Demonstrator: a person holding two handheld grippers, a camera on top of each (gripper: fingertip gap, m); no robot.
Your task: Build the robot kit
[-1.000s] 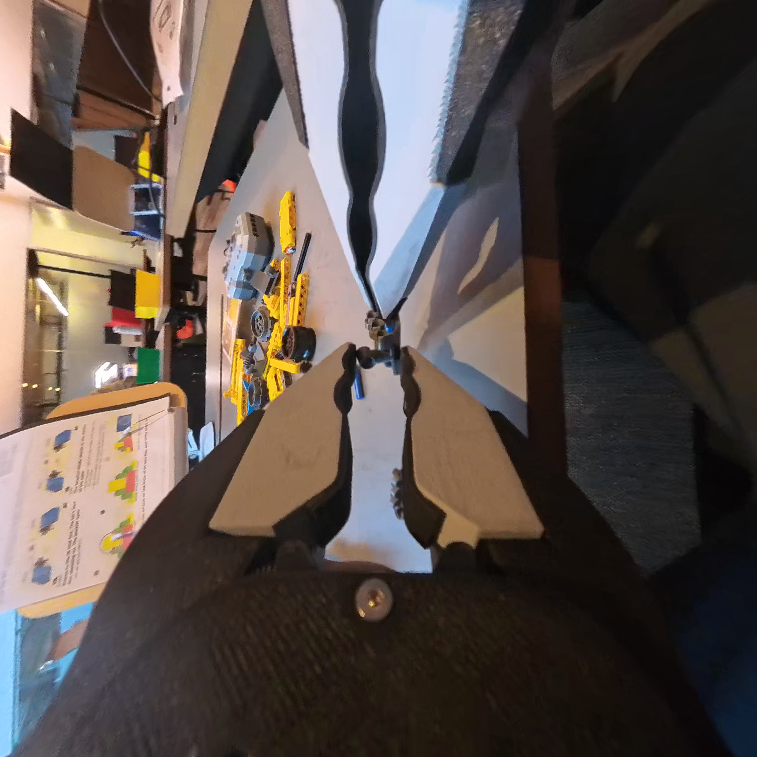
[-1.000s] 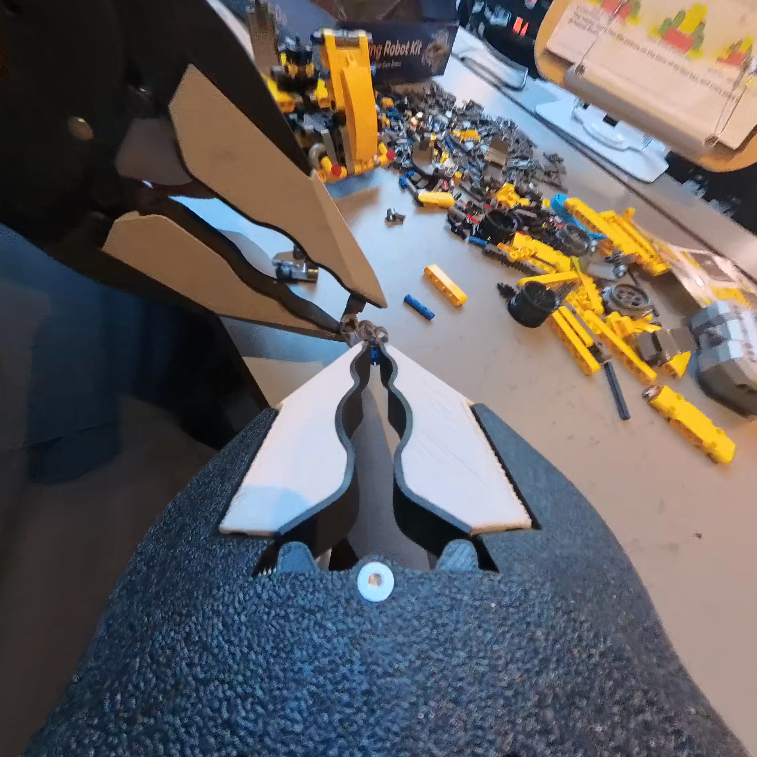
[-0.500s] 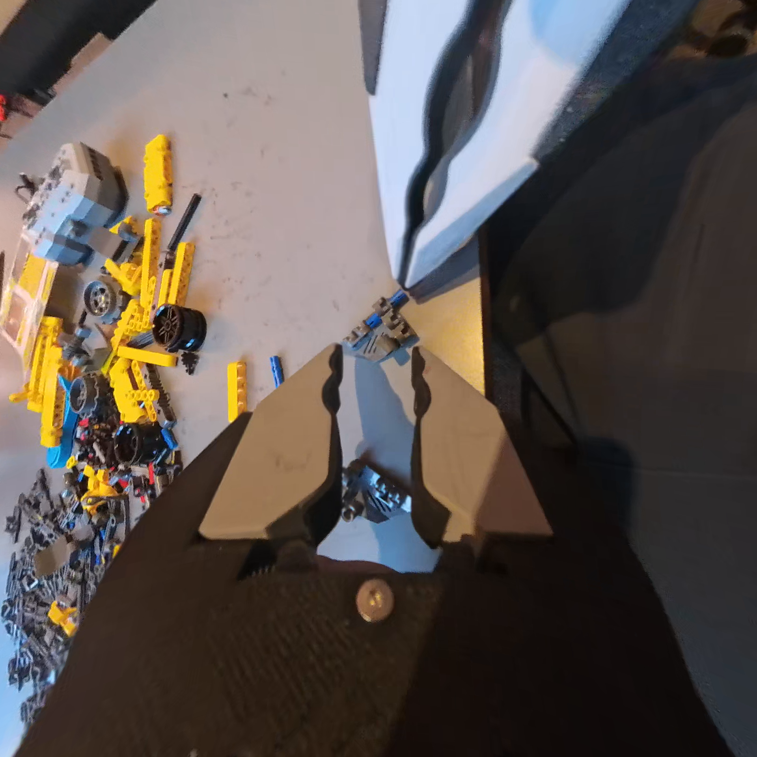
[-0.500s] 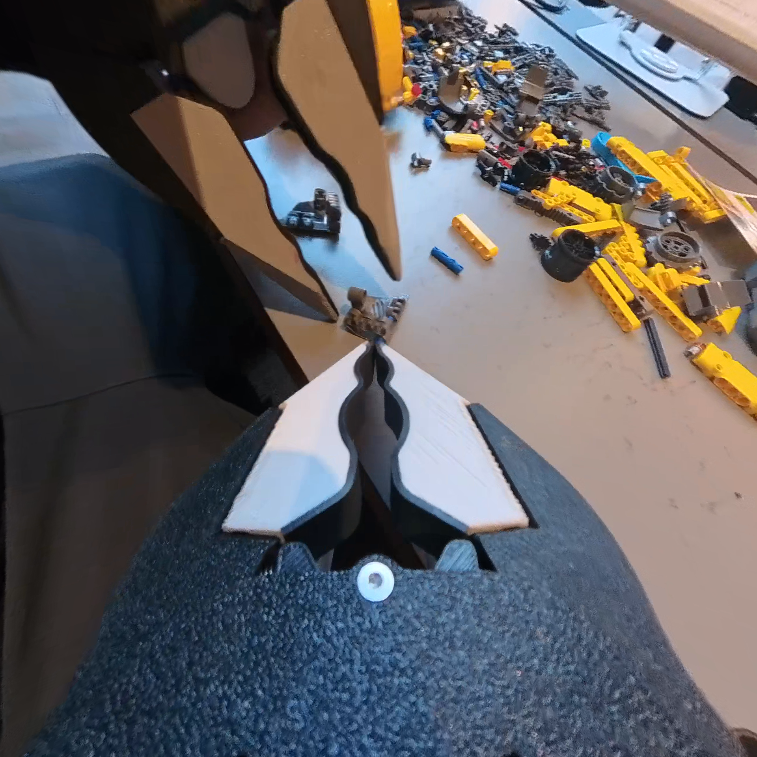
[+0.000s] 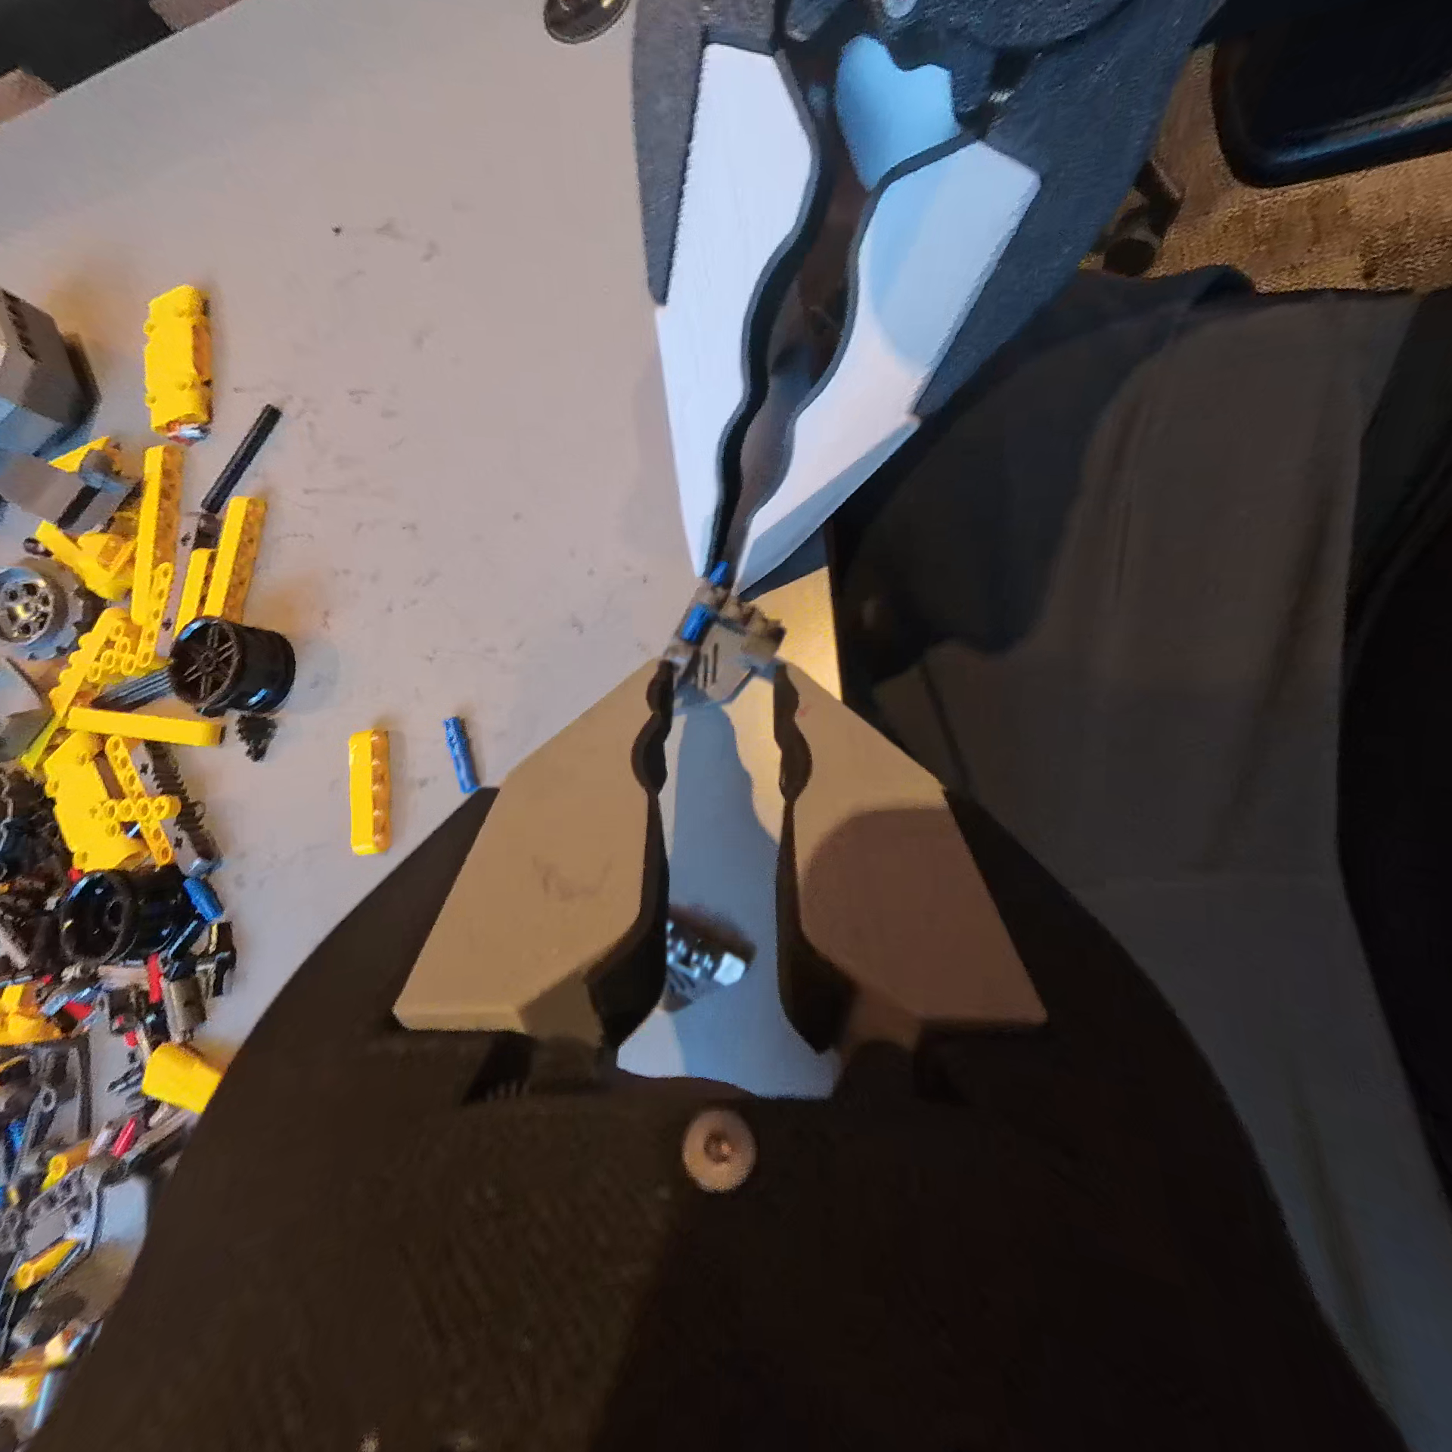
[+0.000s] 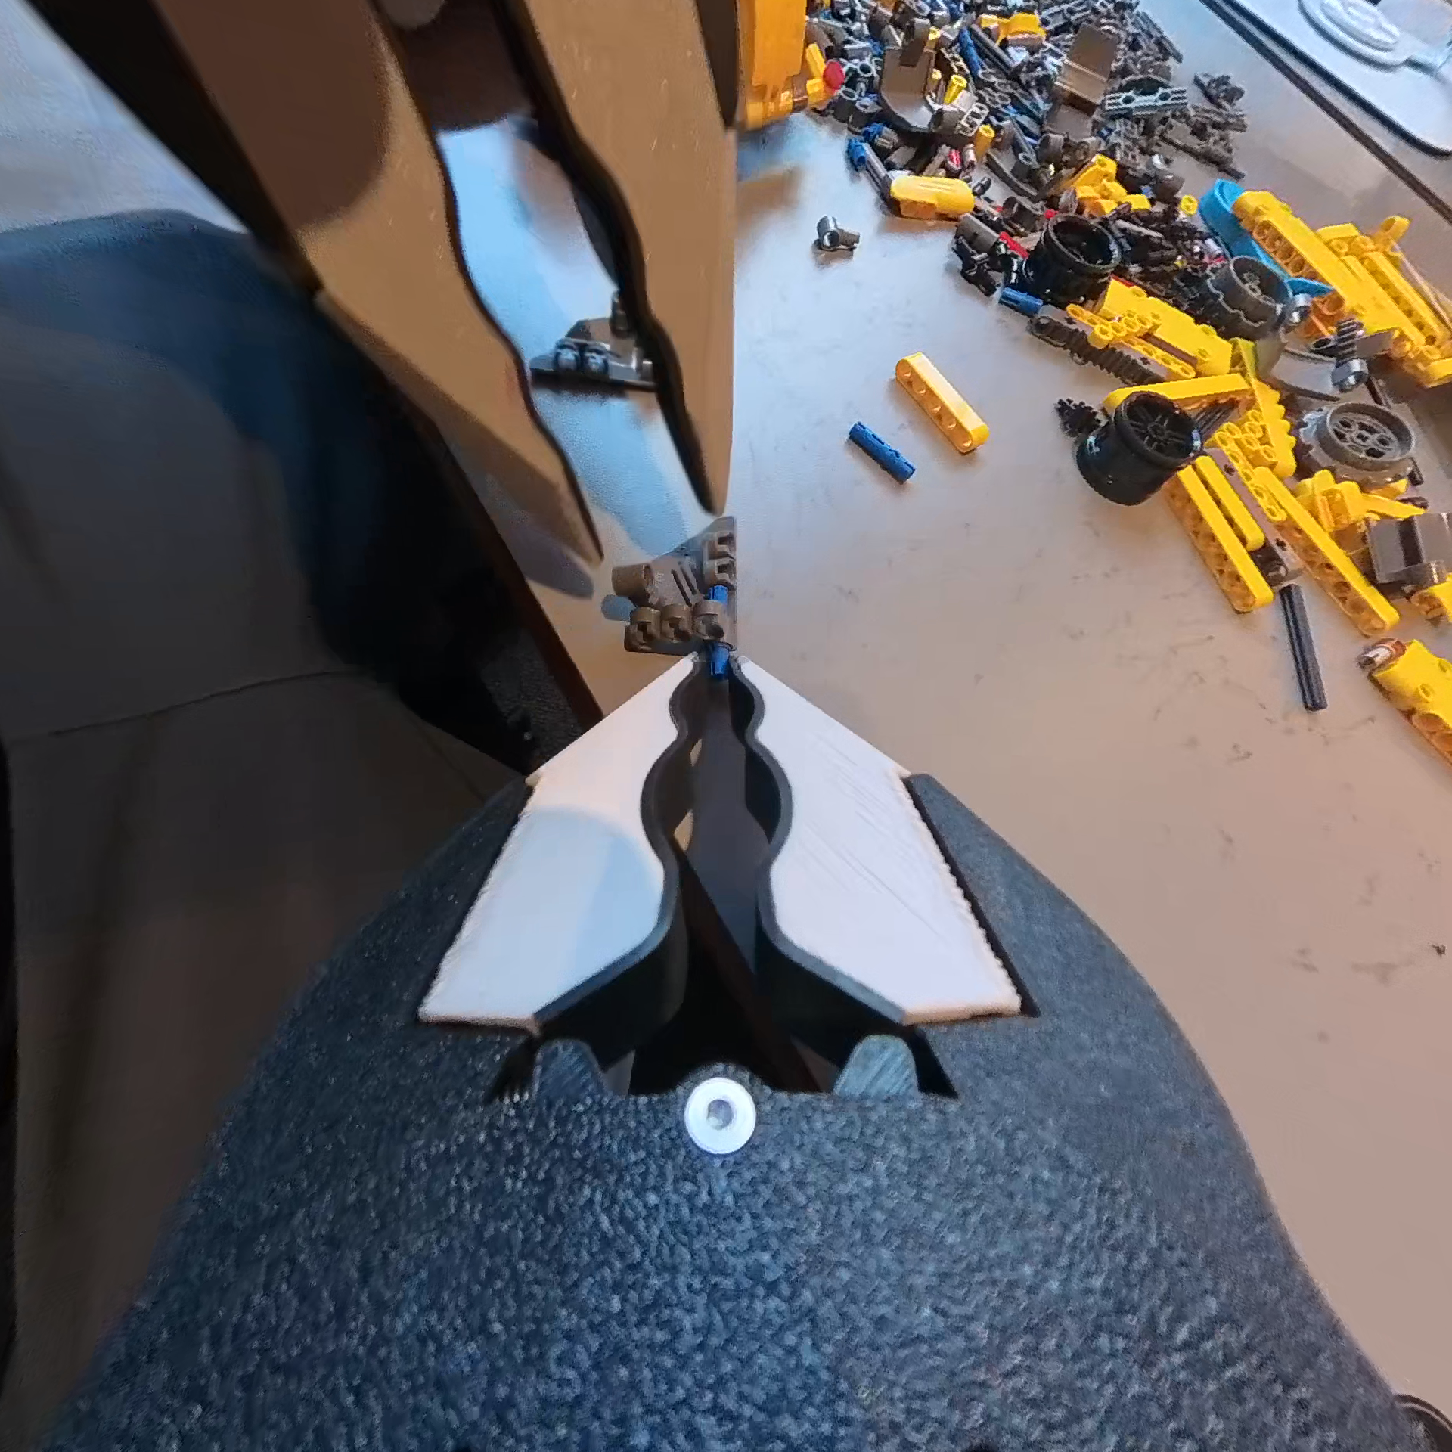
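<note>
My left gripper (image 5: 720, 680) has its fingertips closed on a small grey connector piece (image 5: 719, 656) and holds it just above the near edge of the table (image 5: 487, 353). My right gripper (image 6: 711, 666) is shut on a short blue pin (image 6: 716, 654). The pin's end meets the grey piece (image 6: 676, 599). In the left wrist view the right gripper (image 5: 724, 577) comes in from above, tip to tip with mine. In the right wrist view the left gripper (image 6: 648, 525) reaches down from the top. A second grey piece (image 5: 699, 955) lies on the table under my left fingers.
A loose blue pin (image 6: 880, 452), a short yellow beam (image 6: 940, 401) and a black wheel (image 6: 1135, 456) lie nearby on the table. A heap of yellow and dark parts (image 6: 1178, 236) lies farther out. A person's dark trouser leg (image 5: 1139, 707) is past the table edge. Less than 4 cm separates the two grippers' tips.
Both grippers tipped down over the table. Half a second ago my left jaws were wider with the grey piece just beyond the tips. Now they have narrowed onto it and the blue pin meets it.
</note>
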